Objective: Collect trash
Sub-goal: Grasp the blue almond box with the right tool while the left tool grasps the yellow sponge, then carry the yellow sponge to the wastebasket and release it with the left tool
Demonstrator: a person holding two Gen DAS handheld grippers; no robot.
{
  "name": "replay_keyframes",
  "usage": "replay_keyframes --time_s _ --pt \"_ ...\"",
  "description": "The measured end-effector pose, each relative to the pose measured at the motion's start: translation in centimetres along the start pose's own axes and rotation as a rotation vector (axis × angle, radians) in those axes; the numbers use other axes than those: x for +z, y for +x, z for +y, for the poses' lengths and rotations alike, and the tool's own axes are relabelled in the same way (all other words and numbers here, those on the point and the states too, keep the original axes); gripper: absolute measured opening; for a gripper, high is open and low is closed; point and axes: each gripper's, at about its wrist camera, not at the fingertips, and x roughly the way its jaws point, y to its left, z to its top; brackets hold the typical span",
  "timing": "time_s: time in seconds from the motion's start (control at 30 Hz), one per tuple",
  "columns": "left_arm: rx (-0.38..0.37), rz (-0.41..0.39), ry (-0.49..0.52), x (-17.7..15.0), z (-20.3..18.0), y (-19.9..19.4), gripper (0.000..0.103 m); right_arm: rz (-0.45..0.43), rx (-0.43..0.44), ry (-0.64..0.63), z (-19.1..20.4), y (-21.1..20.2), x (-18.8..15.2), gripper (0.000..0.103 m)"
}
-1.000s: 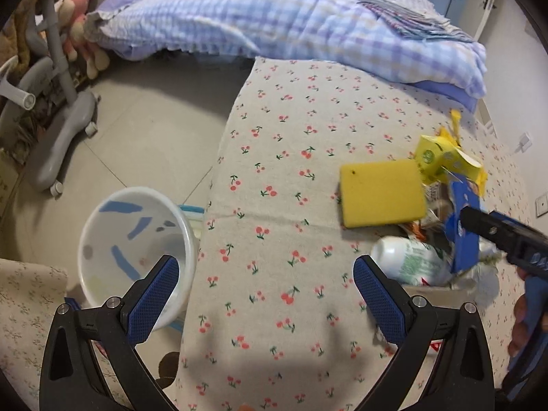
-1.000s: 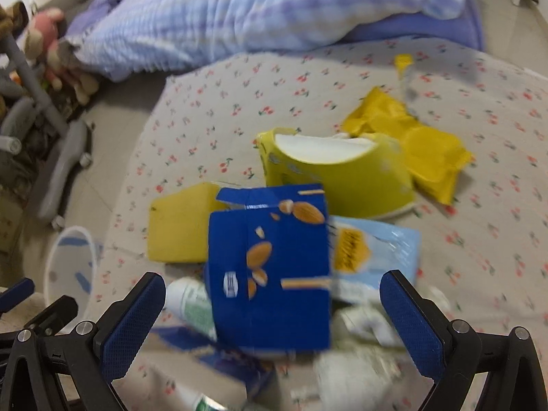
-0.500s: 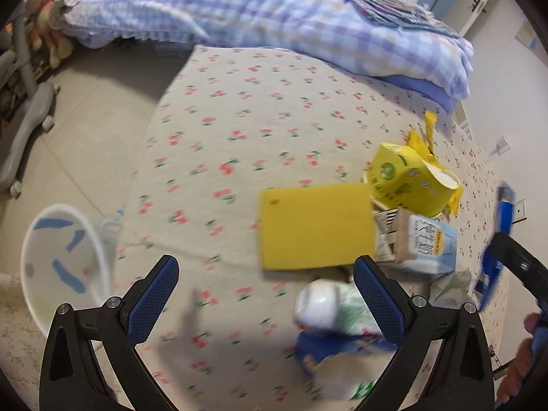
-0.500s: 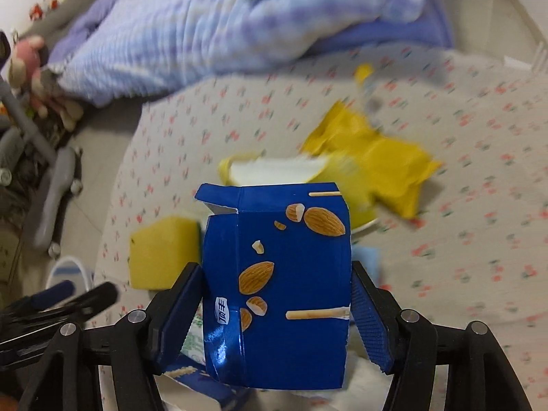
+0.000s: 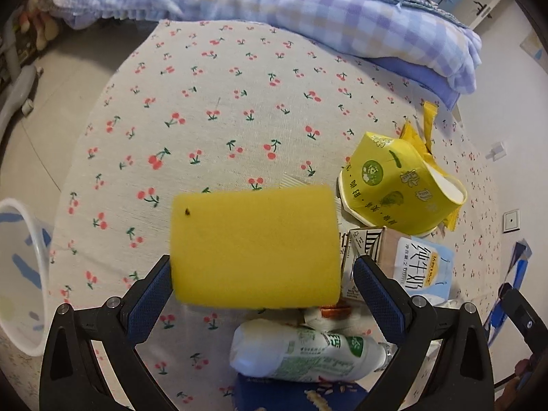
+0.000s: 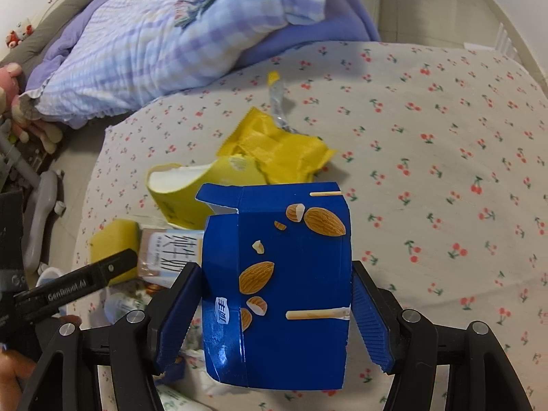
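Right gripper [image 6: 274,311]: clamped on blue box [image 6: 277,284], lifted off the bed.
Left gripper [image 5: 262,294]: open; sponge [image 5: 253,246] between the pads, left pad near touching, not gripped.
Bin [image 5: 20,274]: floor, left of bed.
Risk: thin box may buckle and slip; sponge may tip when squeezed.

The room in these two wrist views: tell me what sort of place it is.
Most likely a bedroom. A crumpled checked duvet lies at the head of a bed under a cherry-print sheet, and soft toys sit on the floor beside it. Snack trash litters the sheet.
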Motion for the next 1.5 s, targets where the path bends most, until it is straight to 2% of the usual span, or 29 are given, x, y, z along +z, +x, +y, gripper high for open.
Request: replay_keyframes --time_s 0.03,0.07,0.33,0.57,0.7,0.9,1.03,1.23,1.27,1.3,1.4,1.5 --pt "-0.004 0.0 -0.008 0.0 0.0 0.1 0.097 0.001 0.0 0.004 -0.2 -0.1 -0.1 0.072" --pt "-0.006 0.001 -0.015 0.0 0.0 0.1 0.089 0.001 0.001 0.007 -0.4 -0.1 -0.1 0.072" --pt "-0.052 -0.035 -0.015 -0.5 0.2 -1.9 0.084 0.003 -0.009 -0.001 -0.7 -0.6 -0.3 0.072" --pt "-0.072 -0.058 -0.006 -1.8 2.7 -5.2 0.084 -0.008 -0.003 -0.027 1.2 -1.2 -0.7 0.072" --pt "-0.054 -0.08 -0.006 -2.9 5.5 -7.4 0.084 -0.009 0.012 -0.056 3.5 -1.0 -0.8 0.073" --pt "-0.01 -0.106 -0.059 -4.4 12.3 -10.0 0.084 0.006 0.06 -0.128 9.1 -0.3 -2.0 0.073" --pt "0.04 -0.089 -0.127 -5.7 18.3 -10.6 0.085 0.032 0.097 -0.188 12.8 0.8 -3.1 0.073" --pt "0.124 -0.093 -0.183 -6.3 24.5 -10.6 0.086 0.074 0.157 -0.243 17.7 2.9 -4.2 0.073" --pt "0.138 -0.098 -0.181 -6.3 25.1 -10.5 0.091 0.076 0.161 -0.253 18.5 3.2 -4.4 0.073" --pt "0.141 -0.104 -0.18 -6.4 25.7 -10.4 0.101 0.077 0.165 -0.26 19.3 3.5 -4.6 0.073" --pt "0.137 -0.127 -0.2 -6.5 27.1 -10.2 0.103 0.085 0.173 -0.281 21.3 4.5 -5.0 0.073" --pt "0.133 -0.115 -0.202 -6.9 28.0 -10.2 0.103 0.09 0.179 -0.297 23.1 5.5 -5.3 0.073"
